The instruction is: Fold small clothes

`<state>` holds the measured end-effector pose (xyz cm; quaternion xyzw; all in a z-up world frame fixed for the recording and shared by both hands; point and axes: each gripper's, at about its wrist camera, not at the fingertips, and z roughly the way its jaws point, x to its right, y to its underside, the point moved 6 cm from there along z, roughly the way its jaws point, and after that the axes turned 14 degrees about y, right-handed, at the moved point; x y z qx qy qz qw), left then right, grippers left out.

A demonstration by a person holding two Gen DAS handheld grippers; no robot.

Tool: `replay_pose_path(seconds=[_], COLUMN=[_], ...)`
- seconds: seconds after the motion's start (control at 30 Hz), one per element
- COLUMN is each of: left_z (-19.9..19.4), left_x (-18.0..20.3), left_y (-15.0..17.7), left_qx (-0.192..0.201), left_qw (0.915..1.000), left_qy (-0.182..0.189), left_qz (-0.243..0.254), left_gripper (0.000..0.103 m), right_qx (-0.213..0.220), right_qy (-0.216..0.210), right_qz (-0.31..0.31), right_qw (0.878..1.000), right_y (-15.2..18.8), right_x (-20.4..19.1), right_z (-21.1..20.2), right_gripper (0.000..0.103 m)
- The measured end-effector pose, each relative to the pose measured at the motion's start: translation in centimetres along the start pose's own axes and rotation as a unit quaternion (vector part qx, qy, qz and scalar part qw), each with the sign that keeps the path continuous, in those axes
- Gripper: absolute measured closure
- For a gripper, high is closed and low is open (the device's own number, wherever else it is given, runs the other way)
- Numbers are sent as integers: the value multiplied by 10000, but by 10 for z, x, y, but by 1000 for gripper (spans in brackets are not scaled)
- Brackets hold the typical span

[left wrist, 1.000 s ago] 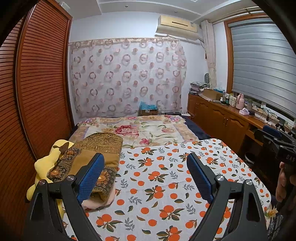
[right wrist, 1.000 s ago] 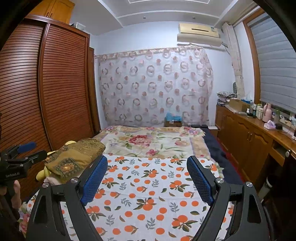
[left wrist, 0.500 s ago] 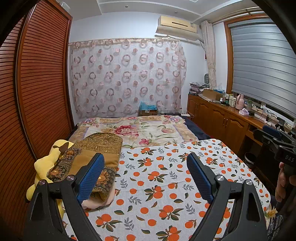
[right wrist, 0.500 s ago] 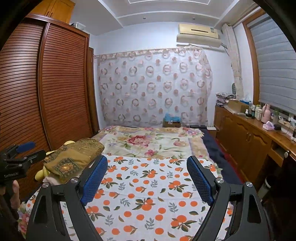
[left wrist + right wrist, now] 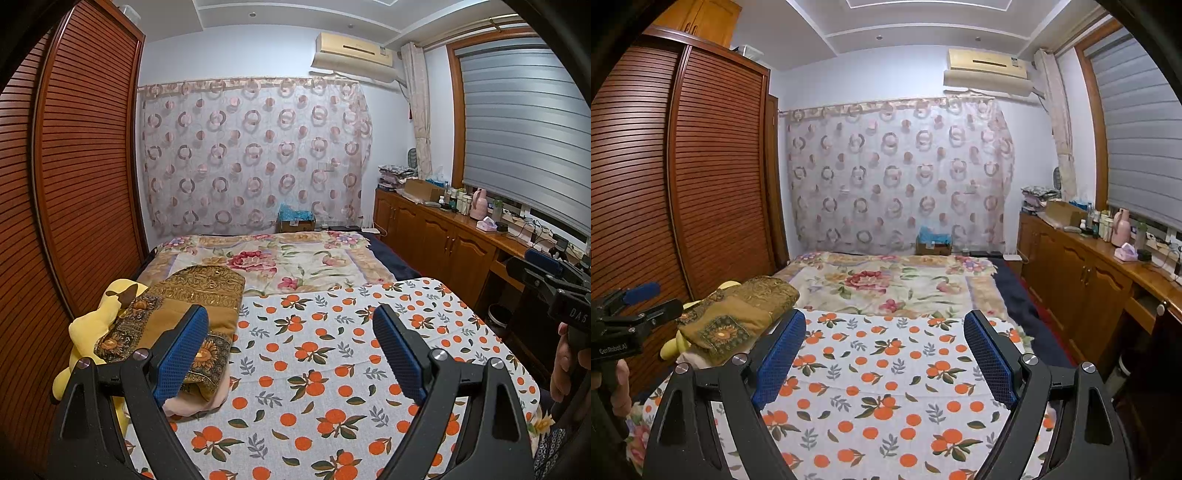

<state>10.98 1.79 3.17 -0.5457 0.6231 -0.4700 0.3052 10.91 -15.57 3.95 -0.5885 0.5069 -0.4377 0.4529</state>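
My left gripper (image 5: 291,350) is open and empty, held above a white sheet with an orange print (image 5: 332,369) spread flat on the bed. My right gripper (image 5: 884,354) is also open and empty above the same sheet (image 5: 886,387). Each gripper shows at the other view's edge: the right one (image 5: 554,288) at far right, the left one (image 5: 624,317) at far left. A folded brown patterned cloth (image 5: 184,314) lies on a pile at the bed's left side, also in the right wrist view (image 5: 738,314). No small garment lies between the fingers.
A yellow plush (image 5: 92,325) sits under the brown cloth. A floral blanket (image 5: 280,262) covers the far bed. A slatted wooden wardrobe (image 5: 74,184) stands left; a wooden cabinet with bottles (image 5: 454,236) runs along the right. A curtain (image 5: 255,155) hangs behind.
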Motion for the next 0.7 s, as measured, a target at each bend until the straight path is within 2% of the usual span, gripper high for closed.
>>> replay_pose_path(seconds=[0.7], left_z=[-2], left_x=[-3], left_y=[-1], left_qx=[19], left_qw=[10000], left_qy=[-7], left_qz=[7], left_gripper=[12], right_qx=[33], right_qy=[-9], right_qz=[-5], right_qw=[10000], right_y=[0], right_x=[1], right_z=[-2], right_gripper=[14])
